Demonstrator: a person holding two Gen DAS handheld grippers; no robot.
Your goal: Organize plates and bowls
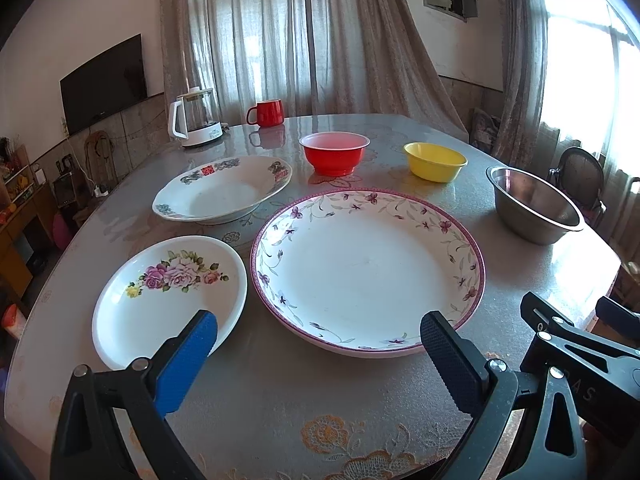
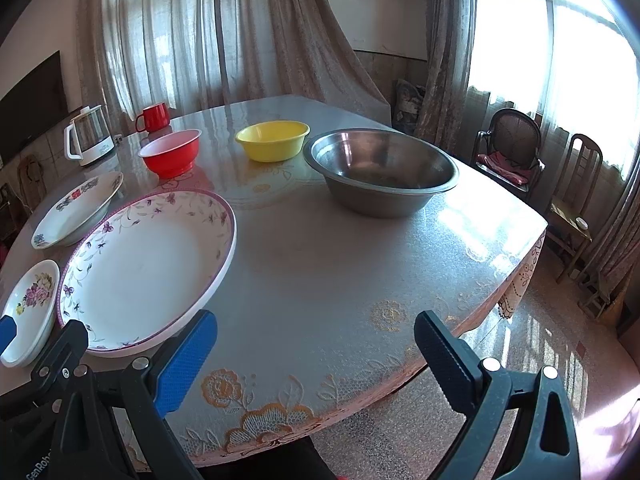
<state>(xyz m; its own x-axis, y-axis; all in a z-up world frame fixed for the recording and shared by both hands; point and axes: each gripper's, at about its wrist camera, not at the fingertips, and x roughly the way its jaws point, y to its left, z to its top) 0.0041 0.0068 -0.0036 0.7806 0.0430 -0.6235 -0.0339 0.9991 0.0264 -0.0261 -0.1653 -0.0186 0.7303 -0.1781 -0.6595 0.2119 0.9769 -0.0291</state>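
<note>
A large plate with a purple flower rim (image 1: 368, 268) (image 2: 148, 264) lies in the table's near middle. Left of it lies a small rose plate (image 1: 168, 296) (image 2: 30, 308), and behind that a deep plate with a dark pattern (image 1: 224, 188) (image 2: 78, 208). Further back stand a red bowl (image 1: 334, 152) (image 2: 172, 152), a yellow bowl (image 1: 435, 161) (image 2: 273, 140) and a steel bowl (image 1: 534, 204) (image 2: 380, 172). My left gripper (image 1: 320, 332) is open above the near edges of the two front plates, holding nothing. My right gripper (image 2: 316, 332) is open over bare table, right of the large plate.
A red mug (image 1: 266, 113) (image 2: 153, 117) and a glass kettle (image 1: 196, 118) (image 2: 89, 136) stand at the far left of the table (image 1: 280, 392). The table's right edge (image 2: 520, 256) drops to the floor, with two chairs (image 2: 512, 148) beyond by the window.
</note>
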